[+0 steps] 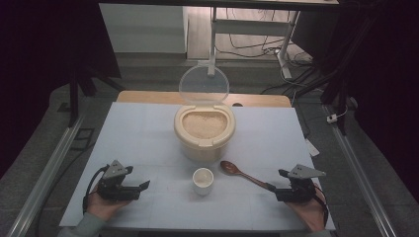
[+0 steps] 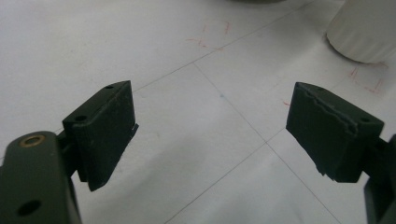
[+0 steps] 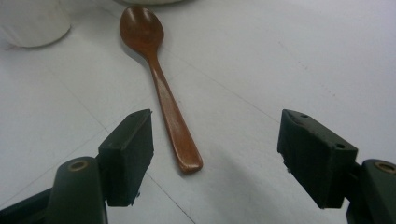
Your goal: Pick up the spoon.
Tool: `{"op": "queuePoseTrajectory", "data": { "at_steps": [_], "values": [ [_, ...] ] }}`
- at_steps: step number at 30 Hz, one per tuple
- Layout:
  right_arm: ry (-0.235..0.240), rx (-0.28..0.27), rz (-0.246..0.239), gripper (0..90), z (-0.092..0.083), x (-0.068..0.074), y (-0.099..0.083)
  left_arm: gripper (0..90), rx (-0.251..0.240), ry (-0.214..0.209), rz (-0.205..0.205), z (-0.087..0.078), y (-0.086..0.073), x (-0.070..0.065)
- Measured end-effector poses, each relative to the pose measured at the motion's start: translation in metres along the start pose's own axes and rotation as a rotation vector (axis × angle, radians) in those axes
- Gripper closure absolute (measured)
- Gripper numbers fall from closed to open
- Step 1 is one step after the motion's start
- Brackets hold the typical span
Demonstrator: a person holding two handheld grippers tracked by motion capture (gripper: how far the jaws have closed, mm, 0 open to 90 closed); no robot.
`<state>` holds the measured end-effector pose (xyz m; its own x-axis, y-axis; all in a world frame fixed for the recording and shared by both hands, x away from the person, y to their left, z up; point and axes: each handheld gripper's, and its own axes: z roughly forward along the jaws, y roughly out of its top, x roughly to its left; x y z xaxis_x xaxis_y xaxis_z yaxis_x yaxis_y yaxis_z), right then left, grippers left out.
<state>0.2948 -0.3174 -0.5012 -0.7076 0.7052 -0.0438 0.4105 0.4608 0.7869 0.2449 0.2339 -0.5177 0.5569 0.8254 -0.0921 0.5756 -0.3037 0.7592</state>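
Left gripper [image 1: 144, 186] rests on the desk [image 1: 138, 133] w/ jaws apart, nothing btwn them; white cup [image 1: 202, 180] sits centre, just in front of the rice container [image 1: 203, 129]; wooden spoon [image 1: 244, 174] lies right of it, handle end just ahead of the right gripper [image 1: 271, 187], jaws apart, not touching it.

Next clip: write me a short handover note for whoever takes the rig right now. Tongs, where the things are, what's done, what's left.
Left tongs: open, holding nothing, low over the table, left of the cup.
Right tongs: open, holding nothing, at the handle end of the wooden spoon, not gripping it.
Rice container: mid-table, lid up, rice showing.
Cup: in front of the container, upright, looks empty.
Spoon: flat on the table, right of the cup.
Done: lid open.
Left, probably: grip the spoon, scoop rice into the cup.
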Motion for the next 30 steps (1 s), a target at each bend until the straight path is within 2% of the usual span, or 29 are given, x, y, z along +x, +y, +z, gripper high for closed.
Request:
{"op": "queuePoseTrajectory", "data": {
  "at_steps": [3, 9, 18, 30],
  "values": [
    [-0.007, 0.0, -0.003, 27.1, -0.0003, 0.0013, 0.0005, 15.3, -0.008, 0.008, -0.002, -0.0012, -0.0002, 0.0007],
    [0.01, 0.007, -0.004, 27.4, 0.0004, 0.0019, 0.0004, 15.2, -0.017, 0.023, -0.002, -0.0009, 0.001, 0.0015],
    [0.017, 0.007, 0.003, 28.3, -0.0012, 0.003, 0.0032, 15.1, -0.023, 0.027, 0.0, -0.0019, 0.0014, 0.0022],
    [0.039, 0.026, -0.008, 30.1, -0.0019, 0.0046, 0.0094, 15.1, -0.015, 0.037, 0.007, 0.0, 0.0016, 0.0032]
  ]
}}
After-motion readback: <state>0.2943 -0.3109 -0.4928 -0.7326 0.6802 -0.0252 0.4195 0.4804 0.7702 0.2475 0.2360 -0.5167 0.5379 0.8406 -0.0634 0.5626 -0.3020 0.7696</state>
